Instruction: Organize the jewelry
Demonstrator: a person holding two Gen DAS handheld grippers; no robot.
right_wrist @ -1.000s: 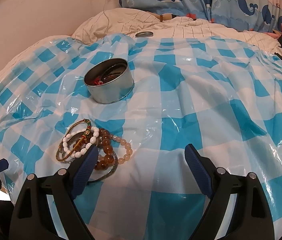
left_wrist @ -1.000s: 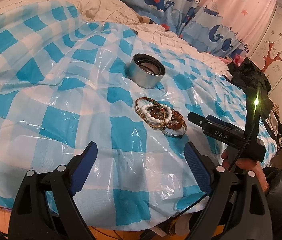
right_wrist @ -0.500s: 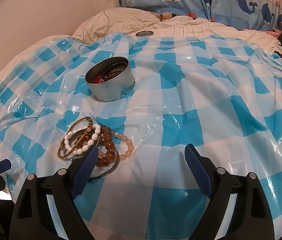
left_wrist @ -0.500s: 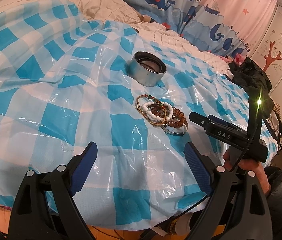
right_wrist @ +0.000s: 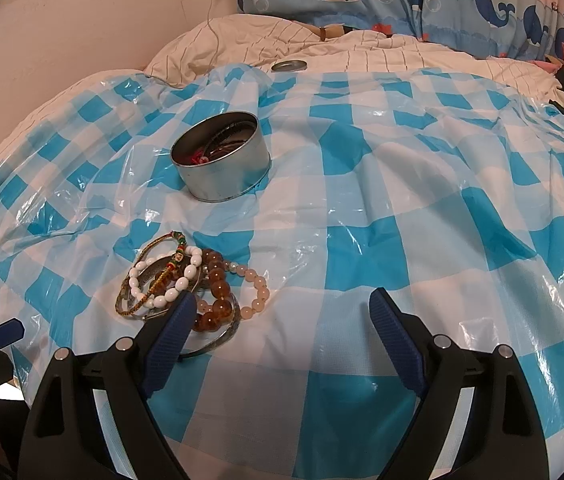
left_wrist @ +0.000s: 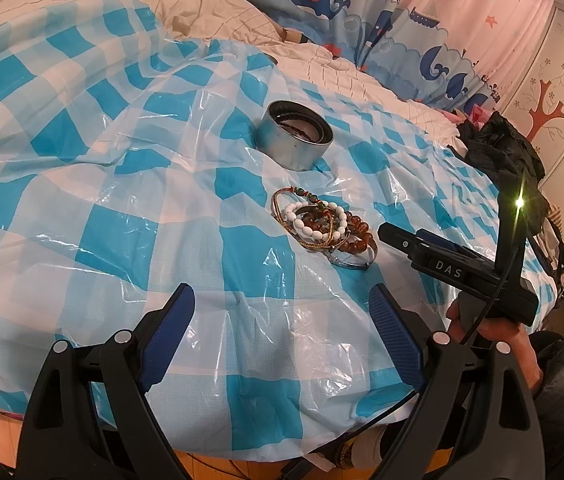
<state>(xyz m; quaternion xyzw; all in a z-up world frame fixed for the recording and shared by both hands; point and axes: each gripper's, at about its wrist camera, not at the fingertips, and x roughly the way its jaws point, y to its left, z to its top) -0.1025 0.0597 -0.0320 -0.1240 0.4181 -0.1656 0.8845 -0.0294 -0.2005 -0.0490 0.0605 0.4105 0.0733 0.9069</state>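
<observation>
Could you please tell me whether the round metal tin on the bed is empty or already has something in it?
Not empty. The open-topped metal tin shows dark rings and something red inside, while the bracelet pile lies outside on the checked sheet.

- heap of bracelets [right_wrist: 185,284] lying flat and overlapped on the blue-checked sheet: white beads, amber beads, pale pink beads, gold cord, a metal bangle.
- round metal tin [right_wrist: 221,162] upright, lidless, just beyond the heap, already holding dark and red pieces.

The right claw's blue finger [right_wrist: 169,328] hides part of the bracelet pile [right_wrist: 185,284]; the tin's [right_wrist: 221,160] contents are indistinct.
</observation>
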